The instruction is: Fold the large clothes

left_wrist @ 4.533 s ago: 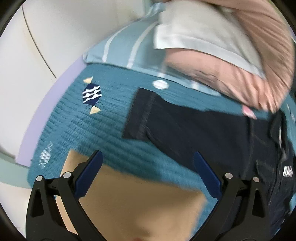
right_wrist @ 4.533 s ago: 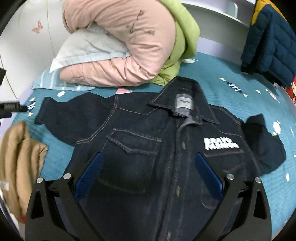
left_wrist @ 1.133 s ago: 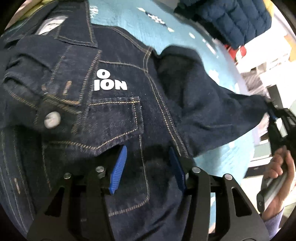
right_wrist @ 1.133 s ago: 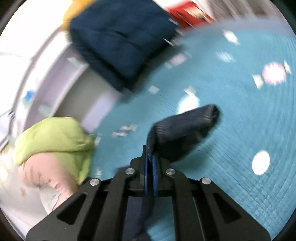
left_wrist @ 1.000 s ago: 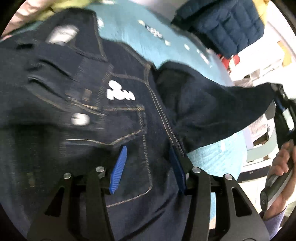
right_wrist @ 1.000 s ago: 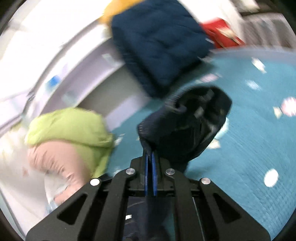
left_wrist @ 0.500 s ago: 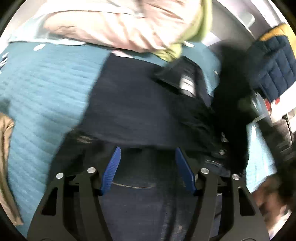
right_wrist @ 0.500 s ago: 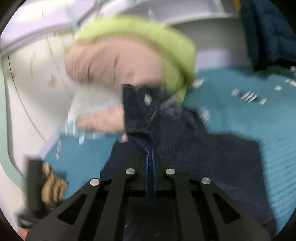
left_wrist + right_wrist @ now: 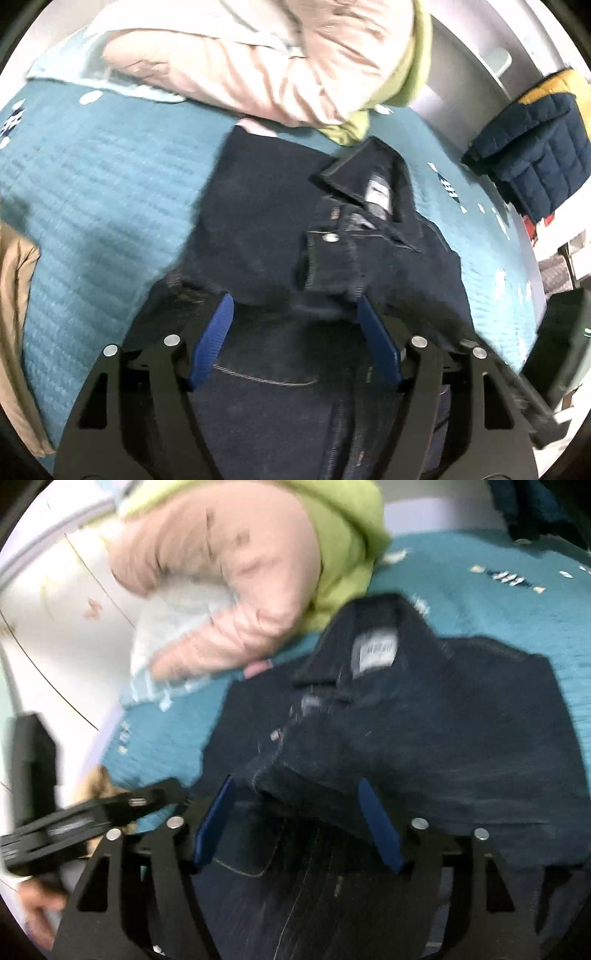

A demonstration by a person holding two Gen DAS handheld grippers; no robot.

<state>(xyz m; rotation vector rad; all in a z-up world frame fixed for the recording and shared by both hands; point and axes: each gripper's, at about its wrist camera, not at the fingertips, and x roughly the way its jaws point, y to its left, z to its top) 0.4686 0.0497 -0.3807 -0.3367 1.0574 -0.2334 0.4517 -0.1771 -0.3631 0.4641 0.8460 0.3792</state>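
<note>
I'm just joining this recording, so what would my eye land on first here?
The dark denim jacket lies in the middle of the teal bedspread, sleeves folded in over its front, with both open grippers above it. Behind its collar sits a pink and green quilt; a navy puffer jacket is at far right.

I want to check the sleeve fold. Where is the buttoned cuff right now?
In the left wrist view the buttoned cuff lies on the denim jacket's chest, just below the collar, slightly right of centre, ahead of the open left gripper.

white collar label [image 9: 375, 650] on denim jacket [image 9: 461, 738] (print blurred, unreadable)
</note>
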